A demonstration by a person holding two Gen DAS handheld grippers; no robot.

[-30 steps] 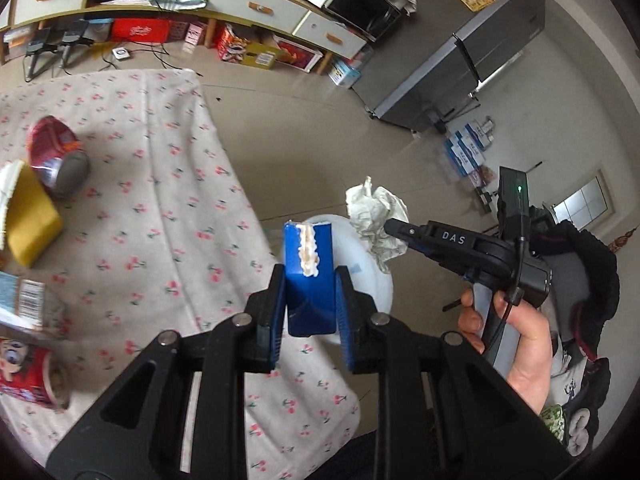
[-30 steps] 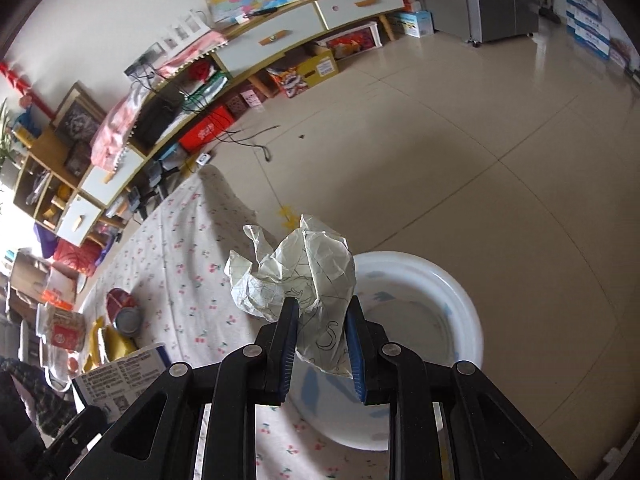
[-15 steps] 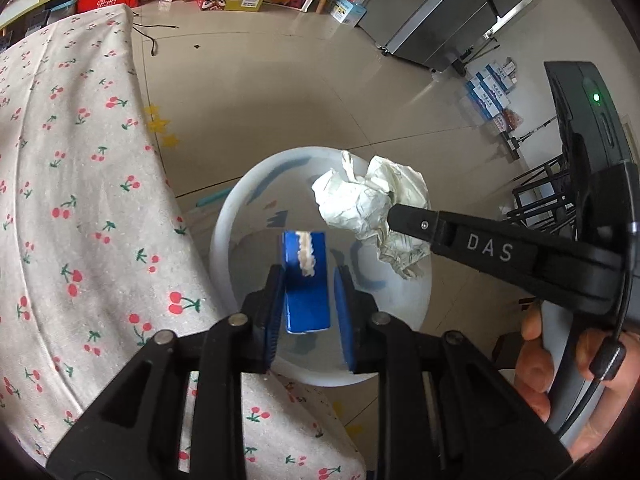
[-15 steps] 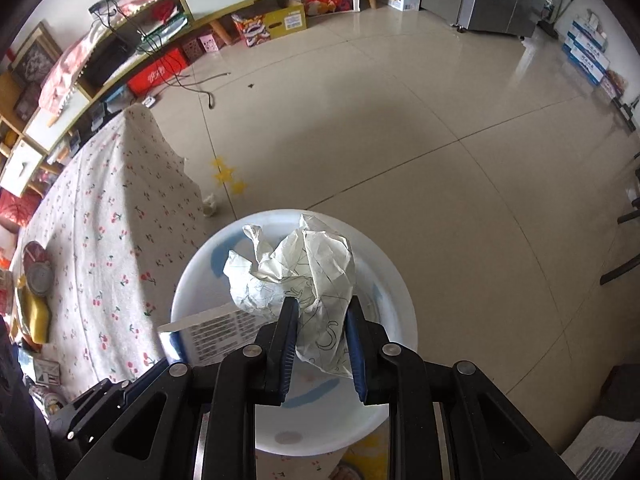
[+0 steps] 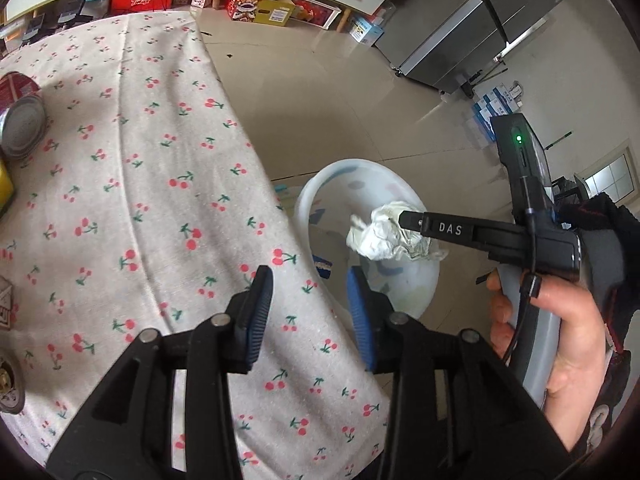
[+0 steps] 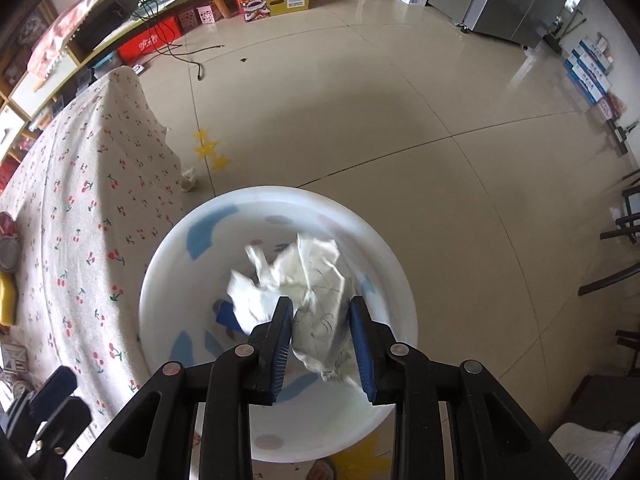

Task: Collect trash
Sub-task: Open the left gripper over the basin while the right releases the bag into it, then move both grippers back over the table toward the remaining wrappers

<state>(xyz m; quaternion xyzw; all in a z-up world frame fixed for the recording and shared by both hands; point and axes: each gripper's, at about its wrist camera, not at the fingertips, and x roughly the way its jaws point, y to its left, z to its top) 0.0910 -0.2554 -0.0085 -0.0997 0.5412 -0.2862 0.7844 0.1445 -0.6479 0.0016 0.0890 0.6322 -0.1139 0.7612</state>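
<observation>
The right tool [image 6: 320,336] hangs over the white basin [image 6: 168,248] with its fingers spread and the crumpled paper [image 6: 296,276] slipping loose between them, so it should stay centred until the wad clears. The left tool [image 5: 310,304], spread and empty, sits above the surface [image 5: 132,184] edge, free to go for the cans [image 5: 20,120].

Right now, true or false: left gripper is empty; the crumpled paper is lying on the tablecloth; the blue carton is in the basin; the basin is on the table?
1. The left gripper holds nothing. True: its jaws stand apart.
2. The crumpled paper lies on the tablecloth. False: it is over the basin, between the fingers of the right gripper.
3. The blue carton is inside the basin. True.
4. The basin stands on the table. False: it sits on the floor beside it.
</observation>
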